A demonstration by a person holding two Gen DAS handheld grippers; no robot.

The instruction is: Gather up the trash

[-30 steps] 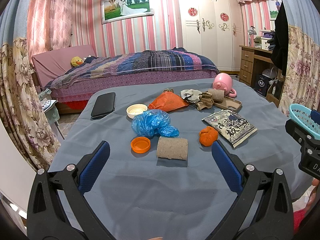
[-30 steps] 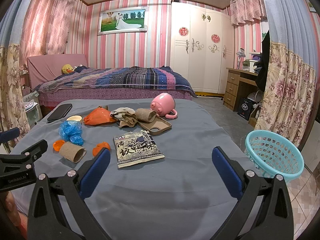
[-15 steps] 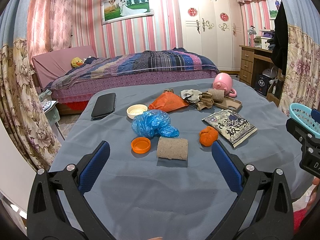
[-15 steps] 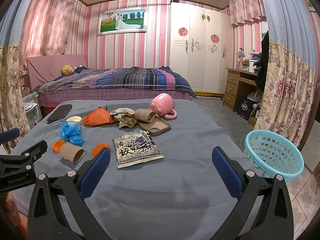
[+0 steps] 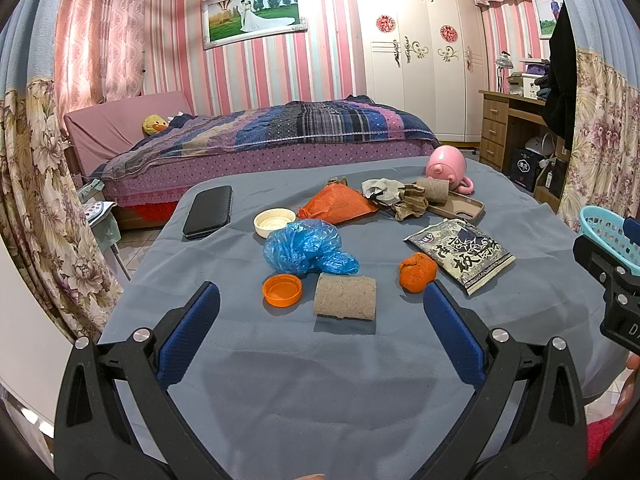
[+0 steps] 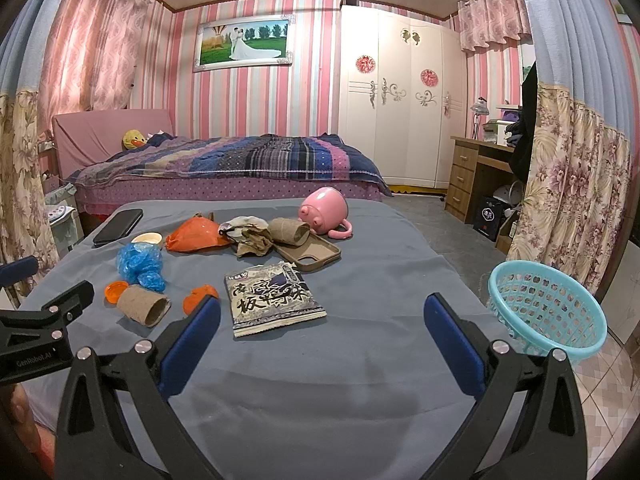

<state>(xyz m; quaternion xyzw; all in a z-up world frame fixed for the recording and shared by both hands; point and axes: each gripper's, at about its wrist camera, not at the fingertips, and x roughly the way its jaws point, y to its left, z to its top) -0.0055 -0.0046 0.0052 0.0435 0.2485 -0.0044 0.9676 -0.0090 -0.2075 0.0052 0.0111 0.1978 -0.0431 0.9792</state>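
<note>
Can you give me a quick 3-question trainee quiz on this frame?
1. True or false: the left gripper is shut on the cardboard tube.
2. What lies nearest the tube's left end? A) orange cap B) pink mug C) black phone
3. Fill in: the turquoise basket sits off the table's ___ side, seen from the right gripper.

Key: 1 false, both grippers open and empty; 2 A; 3 right.

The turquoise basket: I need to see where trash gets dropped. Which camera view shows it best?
The right wrist view: the turquoise basket shows whole, rim and mesh wall, beside the table. The left wrist view catches only a sliver behind the right gripper's body.
</note>
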